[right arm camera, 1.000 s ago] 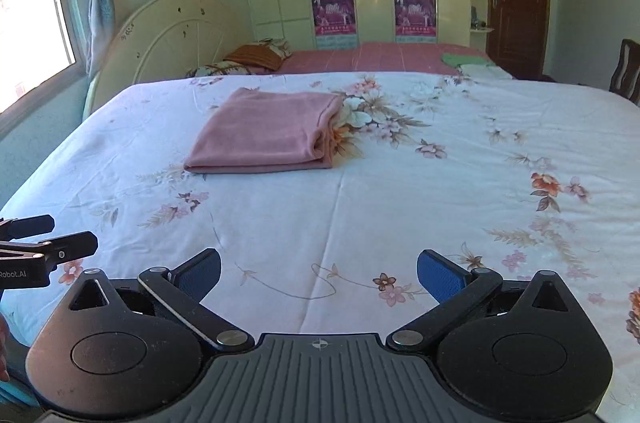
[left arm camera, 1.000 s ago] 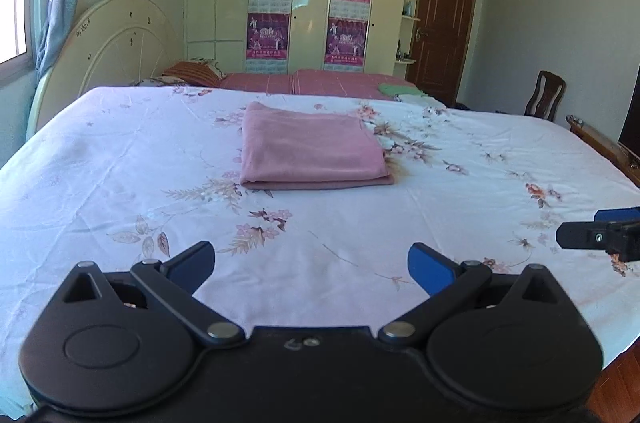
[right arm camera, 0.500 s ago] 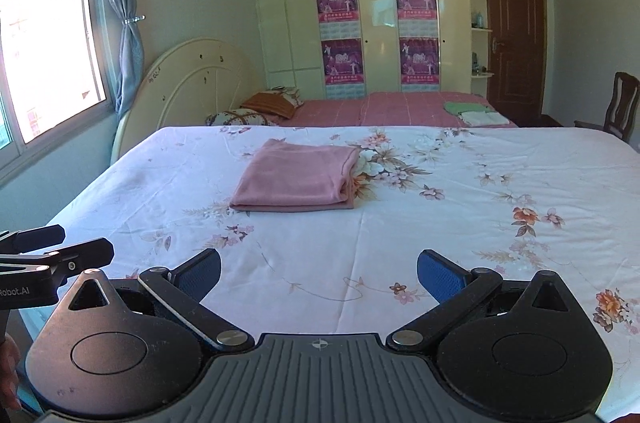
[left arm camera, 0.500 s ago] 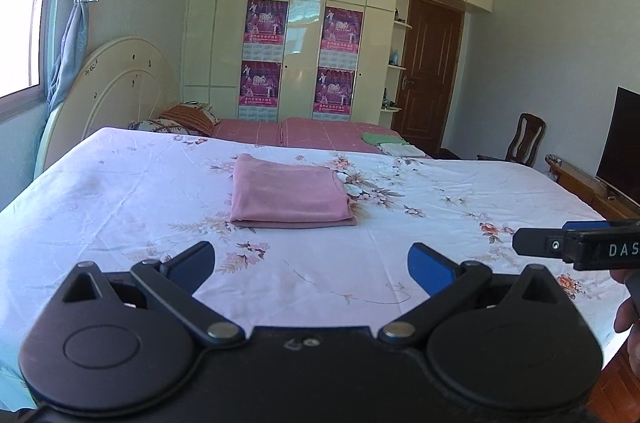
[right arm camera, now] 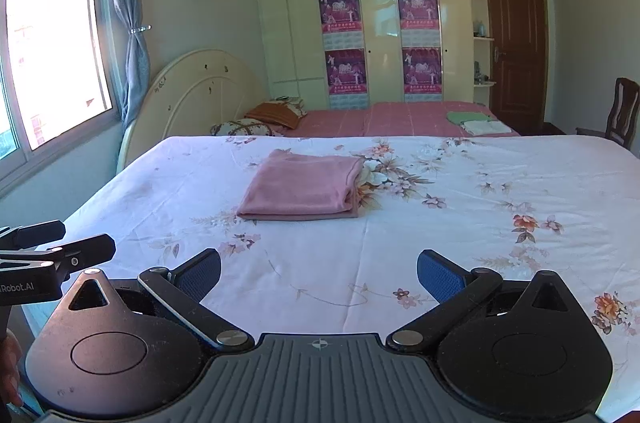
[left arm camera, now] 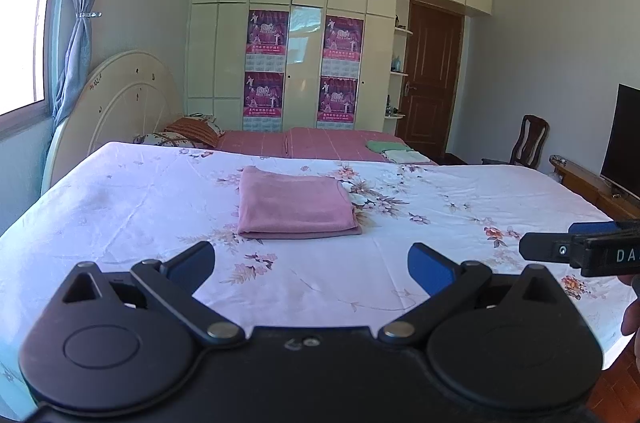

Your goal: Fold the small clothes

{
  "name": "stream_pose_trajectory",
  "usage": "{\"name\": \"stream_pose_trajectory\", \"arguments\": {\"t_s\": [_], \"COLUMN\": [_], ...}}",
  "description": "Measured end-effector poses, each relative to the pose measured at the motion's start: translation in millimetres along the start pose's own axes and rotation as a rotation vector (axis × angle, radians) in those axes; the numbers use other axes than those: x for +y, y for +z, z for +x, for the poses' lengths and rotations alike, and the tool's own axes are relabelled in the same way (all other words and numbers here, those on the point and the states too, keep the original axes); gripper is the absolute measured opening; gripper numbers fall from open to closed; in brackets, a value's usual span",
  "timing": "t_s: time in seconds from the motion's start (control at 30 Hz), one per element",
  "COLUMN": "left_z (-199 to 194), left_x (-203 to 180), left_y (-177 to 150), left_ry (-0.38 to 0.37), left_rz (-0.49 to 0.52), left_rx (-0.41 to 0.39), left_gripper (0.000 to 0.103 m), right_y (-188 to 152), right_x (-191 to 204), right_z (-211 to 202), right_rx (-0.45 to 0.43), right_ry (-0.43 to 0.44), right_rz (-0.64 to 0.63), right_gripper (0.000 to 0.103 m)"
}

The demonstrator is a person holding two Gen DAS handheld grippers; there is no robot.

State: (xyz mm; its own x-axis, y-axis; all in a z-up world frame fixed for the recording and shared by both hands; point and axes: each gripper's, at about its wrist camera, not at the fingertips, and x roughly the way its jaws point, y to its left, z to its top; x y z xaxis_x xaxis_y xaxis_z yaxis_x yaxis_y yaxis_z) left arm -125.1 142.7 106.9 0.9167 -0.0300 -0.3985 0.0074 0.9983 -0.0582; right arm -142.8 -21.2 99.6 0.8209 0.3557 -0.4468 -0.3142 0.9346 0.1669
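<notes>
A pink garment (left arm camera: 294, 203) lies folded into a flat rectangle on the floral bed sheet (left arm camera: 132, 215); it also shows in the right wrist view (right arm camera: 304, 189). My left gripper (left arm camera: 312, 265) is open and empty, held back from the bed's near edge, well short of the garment. My right gripper (right arm camera: 320, 275) is open and empty too, at about the same distance. The right gripper's tip (left arm camera: 576, 251) shows at the right of the left wrist view. The left gripper's tip (right arm camera: 60, 251) shows at the left of the right wrist view.
A second bed with a red cover (left arm camera: 320, 143) stands behind, with pillows (left arm camera: 192, 133) and folded green and white cloths (left arm camera: 392, 151). A round headboard (left arm camera: 120, 111), a wardrobe (left arm camera: 304, 43), a door (left arm camera: 432, 79), a chair (left arm camera: 528, 139) and a TV (left arm camera: 624, 139) surround the bed.
Both grippers have pulled back and tilted up from the bed, so the garment looks smaller and farther. Both stay open and empty.
</notes>
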Motion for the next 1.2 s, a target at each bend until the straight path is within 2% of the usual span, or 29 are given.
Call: {"name": "stream_pose_trajectory", "arguments": {"t_s": [1.2], "left_z": [-3.8], "left_x": [-4.1], "left_y": [3.0], "left_ry": [-0.004], "left_rz": [0.041], "left_rx": [-0.017], "left_gripper": [0.103], "right_y": [4.6], "right_x": [-7.5], "right_z": [-8.3], "right_rx": [-0.028], "right_ry": [-0.006], "right_rz": [-0.006], "right_gripper": [0.103]}}
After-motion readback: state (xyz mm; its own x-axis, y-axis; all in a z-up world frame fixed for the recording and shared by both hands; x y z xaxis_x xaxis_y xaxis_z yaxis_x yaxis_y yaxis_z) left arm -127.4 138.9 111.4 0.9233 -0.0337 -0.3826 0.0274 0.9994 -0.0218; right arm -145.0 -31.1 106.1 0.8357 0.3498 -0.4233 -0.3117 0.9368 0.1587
